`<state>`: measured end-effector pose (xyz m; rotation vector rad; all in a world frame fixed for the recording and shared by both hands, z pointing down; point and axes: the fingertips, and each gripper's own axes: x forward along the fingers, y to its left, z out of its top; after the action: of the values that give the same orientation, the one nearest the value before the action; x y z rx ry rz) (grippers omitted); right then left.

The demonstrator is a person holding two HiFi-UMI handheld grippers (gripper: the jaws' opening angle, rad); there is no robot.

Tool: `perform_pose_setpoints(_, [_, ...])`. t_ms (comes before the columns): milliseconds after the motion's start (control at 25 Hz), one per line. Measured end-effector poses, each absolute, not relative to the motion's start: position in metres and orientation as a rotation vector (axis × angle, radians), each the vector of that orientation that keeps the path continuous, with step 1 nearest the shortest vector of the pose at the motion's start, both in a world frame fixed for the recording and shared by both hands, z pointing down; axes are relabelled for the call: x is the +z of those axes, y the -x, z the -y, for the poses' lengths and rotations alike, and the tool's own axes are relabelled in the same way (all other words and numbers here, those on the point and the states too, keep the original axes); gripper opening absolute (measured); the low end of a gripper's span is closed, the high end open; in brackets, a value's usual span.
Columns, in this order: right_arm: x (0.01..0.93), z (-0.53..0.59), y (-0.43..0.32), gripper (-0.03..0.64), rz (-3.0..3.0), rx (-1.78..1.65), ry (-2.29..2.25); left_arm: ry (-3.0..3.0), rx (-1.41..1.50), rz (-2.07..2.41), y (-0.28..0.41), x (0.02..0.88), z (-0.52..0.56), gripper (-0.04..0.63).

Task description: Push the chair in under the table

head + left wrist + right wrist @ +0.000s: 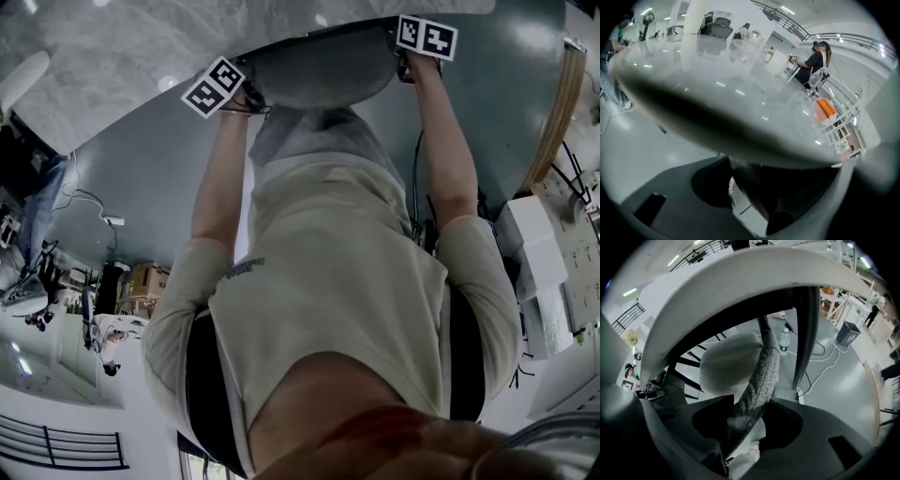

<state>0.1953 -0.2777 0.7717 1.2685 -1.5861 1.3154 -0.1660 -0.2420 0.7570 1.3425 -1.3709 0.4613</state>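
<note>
**Table**: a pale, marbled top that fills the upper left of the head view. In the left gripper view its near edge is a dark, out-of-focus band. In the right gripper view the rim arches overhead, and one dark table leg drops to the floor.

**Person's shirt**: it covers the middle of the head view and hides the chair's seat and legs and the floor beneath them. Both forearms reach forward from it.

**Chair**: only the grey, rounded top of the backrest shows, just at the table's edge. How far the seat lies under the top cannot be told.

**Left gripper**: its jaws stand a little apart, closed on a dark, textured edge of the chair. The edge lies in shadow and is hard to make out. In the head view only the marker cube is plain.

**Right gripper**: its jaws clamp the tweed-covered edge of the backrest, which runs up from between them toward the table's underside. The fingertips are hidden in the head view.

**Pale cushion**: it sits behind the backrest edge, and its owner is unclear.

**Bin** and **water bottle**: both stand on the floor beyond the table leg.
</note>
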Motion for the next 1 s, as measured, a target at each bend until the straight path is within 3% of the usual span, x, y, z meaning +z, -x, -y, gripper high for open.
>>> perform_pose_setpoints(1000, [0.758, 0.279, -0.199, 0.247, 1.501, 1.234, -1.247, -1.300, 0.496, 1.345, 0.168, 0.748, 0.234, 0.227])
